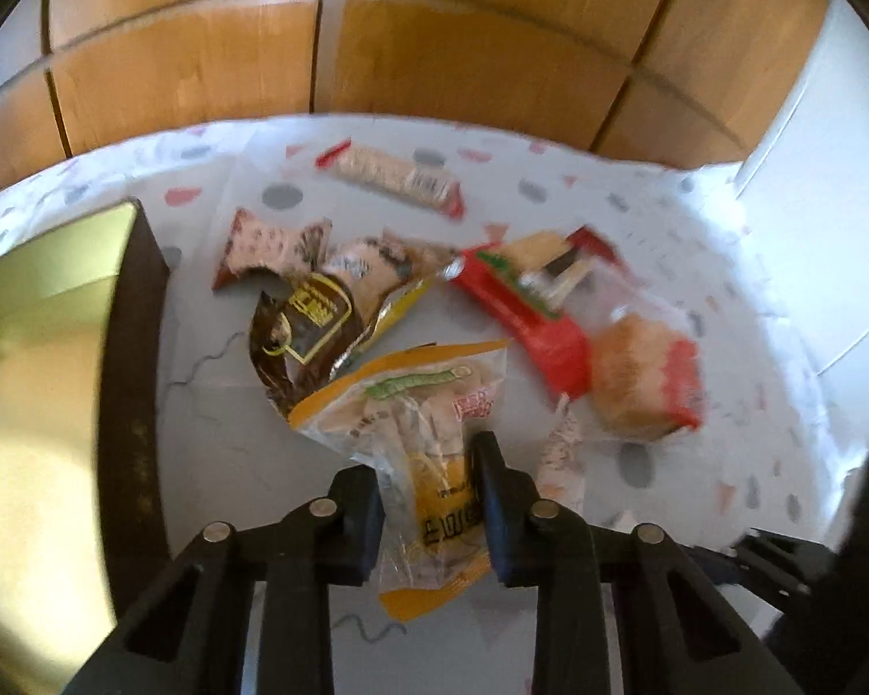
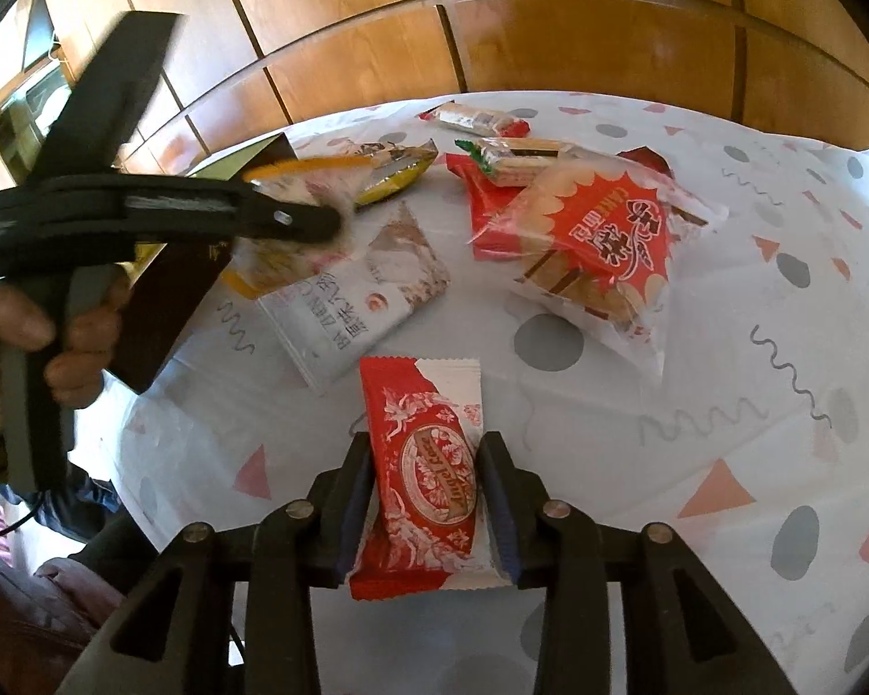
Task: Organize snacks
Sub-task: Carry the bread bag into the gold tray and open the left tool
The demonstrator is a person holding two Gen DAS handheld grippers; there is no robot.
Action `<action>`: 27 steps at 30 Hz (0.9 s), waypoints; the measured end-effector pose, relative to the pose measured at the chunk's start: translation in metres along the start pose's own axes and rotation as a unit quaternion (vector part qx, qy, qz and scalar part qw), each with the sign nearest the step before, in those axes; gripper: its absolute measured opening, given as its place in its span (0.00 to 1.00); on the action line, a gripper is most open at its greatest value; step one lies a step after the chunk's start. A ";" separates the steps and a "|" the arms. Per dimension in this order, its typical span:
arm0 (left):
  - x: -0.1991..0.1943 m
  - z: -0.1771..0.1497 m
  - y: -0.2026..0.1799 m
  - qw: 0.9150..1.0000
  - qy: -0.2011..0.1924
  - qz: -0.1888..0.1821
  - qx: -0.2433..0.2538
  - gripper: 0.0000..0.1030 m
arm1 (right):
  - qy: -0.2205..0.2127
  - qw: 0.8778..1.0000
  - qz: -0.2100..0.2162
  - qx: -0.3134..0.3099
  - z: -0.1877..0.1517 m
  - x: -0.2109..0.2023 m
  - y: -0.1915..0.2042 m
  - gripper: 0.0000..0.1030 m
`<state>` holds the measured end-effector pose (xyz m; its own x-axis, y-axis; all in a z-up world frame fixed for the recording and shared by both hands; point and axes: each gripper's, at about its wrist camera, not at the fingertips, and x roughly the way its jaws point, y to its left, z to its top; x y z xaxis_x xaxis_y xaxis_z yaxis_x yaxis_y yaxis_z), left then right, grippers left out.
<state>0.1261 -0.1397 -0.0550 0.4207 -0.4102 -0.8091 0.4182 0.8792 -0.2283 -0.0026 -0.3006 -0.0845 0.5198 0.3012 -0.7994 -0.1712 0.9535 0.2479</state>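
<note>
- The yellow-edged clear snack bag point(image 1: 428, 463) sits between your left claw point(image 1: 428, 498) fingers, which are clamped on its lower half; the right wrist view shows that claw holding it above the counter point(image 2: 724, 347), beside the dark box point(image 2: 168, 313).
- The red-and-white wrapped snack point(image 2: 428, 475) stands lengthwise in your right claw point(image 2: 428, 498), both pads pressed against its long edges.
- Both claws tilt steeply down toward the counter.
- Your left hand point(image 2: 40, 336) wraps its claw's grey handle, fingers curled round the trigger, claw pointing across the view.
- Past your left claw lie a brown packet point(image 1: 301, 336), a red packet point(image 1: 527, 313) and a clear bag with a red band point(image 1: 643, 382), close together.
- A long biscuit pack point(image 1: 394, 176) lies apart, near the far edge.
- A white flat pack point(image 2: 353, 301) lies just beyond the red-and-white snack.
</note>
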 end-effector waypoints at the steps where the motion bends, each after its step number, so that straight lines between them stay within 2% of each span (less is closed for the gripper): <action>1: -0.005 0.001 0.001 1.000 -0.006 0.000 0.002 0.28 | 0.001 1.000 0.000 0.000 0.001 0.001 0.000 0.41; 8: -0.044 0.000 0.008 0.999 -0.037 -0.024 0.005 0.28 | 0.010 1.000 -0.009 0.004 0.009 0.005 -0.001 0.45; 12: -0.075 -0.004 0.026 0.998 -0.057 -0.022 -0.005 0.28 | 0.015 1.000 -0.017 -0.007 0.009 0.006 0.001 0.45; 16: -0.102 -0.013 0.056 0.997 -0.071 0.001 -0.026 0.28 | 0.019 0.998 -0.051 -0.027 0.007 0.009 0.009 0.39; 19: -0.114 -0.019 0.086 0.995 -0.073 0.053 -0.044 0.28 | 0.026 0.996 -0.074 -0.042 0.007 0.012 0.013 0.38; 24: -0.110 -0.023 0.133 0.991 -0.049 0.099 -0.076 0.28 | 0.038 0.995 -0.084 -0.043 0.008 0.016 0.014 0.39; 27: -0.098 -0.015 0.151 0.990 -0.034 0.113 -0.082 0.28 | 0.040 0.994 -0.094 -0.050 0.009 0.018 0.016 0.39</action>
<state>0.1359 0.0368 -0.0177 0.5442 -0.2088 -0.8126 0.1735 0.9756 -0.1345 0.0118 -0.2797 -0.0900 0.4831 0.1128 -0.8683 -0.1612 0.9862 0.0384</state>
